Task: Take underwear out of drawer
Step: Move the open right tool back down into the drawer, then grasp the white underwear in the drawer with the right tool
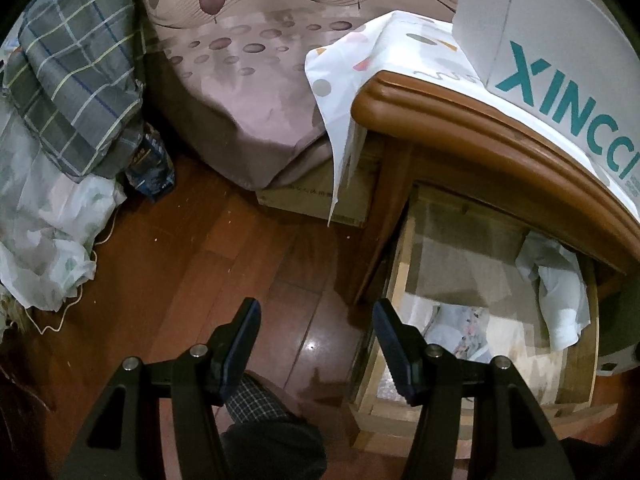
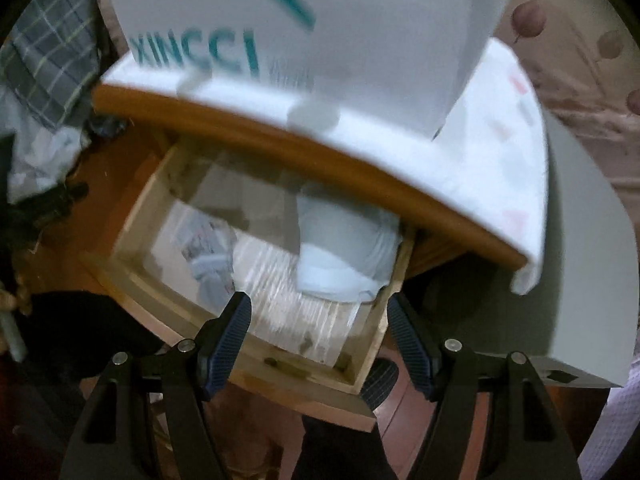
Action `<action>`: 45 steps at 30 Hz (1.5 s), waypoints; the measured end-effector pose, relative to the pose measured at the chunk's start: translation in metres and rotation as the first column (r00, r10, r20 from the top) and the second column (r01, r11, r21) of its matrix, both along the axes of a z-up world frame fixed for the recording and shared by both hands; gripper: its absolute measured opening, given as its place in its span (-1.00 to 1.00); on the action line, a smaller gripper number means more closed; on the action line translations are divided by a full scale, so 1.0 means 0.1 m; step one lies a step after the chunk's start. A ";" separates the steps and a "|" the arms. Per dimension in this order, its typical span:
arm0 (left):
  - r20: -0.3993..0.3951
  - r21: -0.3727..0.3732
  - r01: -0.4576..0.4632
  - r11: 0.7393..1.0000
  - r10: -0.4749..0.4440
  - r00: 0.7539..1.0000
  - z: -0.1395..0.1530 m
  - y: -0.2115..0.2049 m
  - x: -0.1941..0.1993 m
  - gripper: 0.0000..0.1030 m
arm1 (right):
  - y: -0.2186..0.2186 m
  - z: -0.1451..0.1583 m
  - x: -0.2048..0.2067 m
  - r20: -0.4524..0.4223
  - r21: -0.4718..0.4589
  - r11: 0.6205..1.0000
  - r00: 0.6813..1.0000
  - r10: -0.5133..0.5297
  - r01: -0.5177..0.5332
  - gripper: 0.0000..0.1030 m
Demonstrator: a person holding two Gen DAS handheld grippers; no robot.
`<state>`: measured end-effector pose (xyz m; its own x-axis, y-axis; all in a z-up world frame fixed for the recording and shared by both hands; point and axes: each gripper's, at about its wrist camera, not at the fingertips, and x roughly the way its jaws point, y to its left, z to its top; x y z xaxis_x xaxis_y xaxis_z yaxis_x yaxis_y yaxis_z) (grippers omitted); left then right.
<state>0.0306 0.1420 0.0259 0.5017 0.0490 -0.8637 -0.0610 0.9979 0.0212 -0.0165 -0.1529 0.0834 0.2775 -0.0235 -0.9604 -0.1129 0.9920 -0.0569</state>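
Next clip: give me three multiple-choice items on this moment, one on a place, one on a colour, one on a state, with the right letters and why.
1. Where does the pale folded garment lie?
A. in the open drawer
B. on the floor
C. on the bed

2. What colour is the lettering on the white box?
A. red
B. teal
C. black

3. How is the right tool?
A. clamped on cloth
B. open, holding nothing
C. shut empty

Answers: A, it rests inside the drawer's walls; B, teal letters show; C is wrong, B: its fingers stand apart with nothing between.

Right tool (image 2: 318, 340) hangs empty, jaws apart, above open drawer (image 2: 372, 340) holding underwear (image 2: 344, 248).
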 end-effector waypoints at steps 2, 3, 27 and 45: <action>-0.002 -0.003 -0.004 1.000 0.004 1.000 0.00 0.01 0.00 0.16 | 0.05 -0.14 0.03 -0.014 -0.011 1.000 1.000 0.012 -0.012 0.31; -0.002 -0.005 -0.004 1.000 0.004 1.000 0.00 0.02 0.00 0.16 | 0.08 -0.23 0.05 -0.022 -0.020 1.000 1.000 0.019 -0.019 0.31; -0.034 -0.022 -0.005 1.000 0.004 0.999 -0.06 0.03 0.04 0.16 | 0.66 -1.44 0.49 -0.112 -0.490 0.798 0.933 0.341 -0.350 0.65; -0.044 -0.002 0.019 1.000 -0.019 0.999 -0.09 -0.05 0.06 0.16 | 0.55 -2.02 0.74 -0.181 -0.674 0.637 0.920 0.349 -0.374 0.65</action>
